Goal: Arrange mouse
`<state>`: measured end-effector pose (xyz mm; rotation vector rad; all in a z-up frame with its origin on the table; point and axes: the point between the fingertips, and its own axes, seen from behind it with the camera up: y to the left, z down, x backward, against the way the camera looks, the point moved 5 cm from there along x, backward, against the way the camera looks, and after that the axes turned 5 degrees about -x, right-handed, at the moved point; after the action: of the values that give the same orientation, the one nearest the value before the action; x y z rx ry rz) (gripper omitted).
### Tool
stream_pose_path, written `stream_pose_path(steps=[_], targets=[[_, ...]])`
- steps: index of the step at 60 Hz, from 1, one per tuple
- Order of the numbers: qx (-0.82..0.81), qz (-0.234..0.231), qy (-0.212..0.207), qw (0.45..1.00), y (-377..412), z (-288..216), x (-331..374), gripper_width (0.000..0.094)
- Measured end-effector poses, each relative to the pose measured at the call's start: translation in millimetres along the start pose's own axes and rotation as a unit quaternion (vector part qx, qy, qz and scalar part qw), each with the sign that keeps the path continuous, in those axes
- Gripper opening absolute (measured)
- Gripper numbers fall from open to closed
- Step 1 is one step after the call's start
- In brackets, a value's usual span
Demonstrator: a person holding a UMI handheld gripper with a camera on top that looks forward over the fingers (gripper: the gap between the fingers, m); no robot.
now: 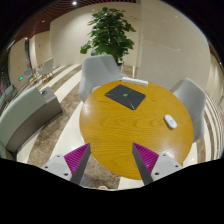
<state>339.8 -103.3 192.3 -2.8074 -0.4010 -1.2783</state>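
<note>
A small white mouse (170, 121) lies on the round wooden table (120, 125), near its right edge. A dark grey mouse mat (125, 96) lies on the far part of the table, left of the mouse. My gripper (111, 160) is open and empty, its magenta pads (77, 156) spread wide over the table's near edge. The mouse is well beyond the fingers and to the right of them.
Two grey chairs stand at the table, one at the far left (97, 72) and one at the right (190, 97). A potted plant (109, 33) stands behind the table. A grey sofa (25, 115) is at the left. The floor (55, 135) is speckled.
</note>
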Motion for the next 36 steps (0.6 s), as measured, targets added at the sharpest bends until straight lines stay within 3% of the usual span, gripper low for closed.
stream_pose_path(steps=[36], targets=[[-0.096, 0.118, -0.008, 0.988, -195.2, 20.0, -14.0, 0.0870]])
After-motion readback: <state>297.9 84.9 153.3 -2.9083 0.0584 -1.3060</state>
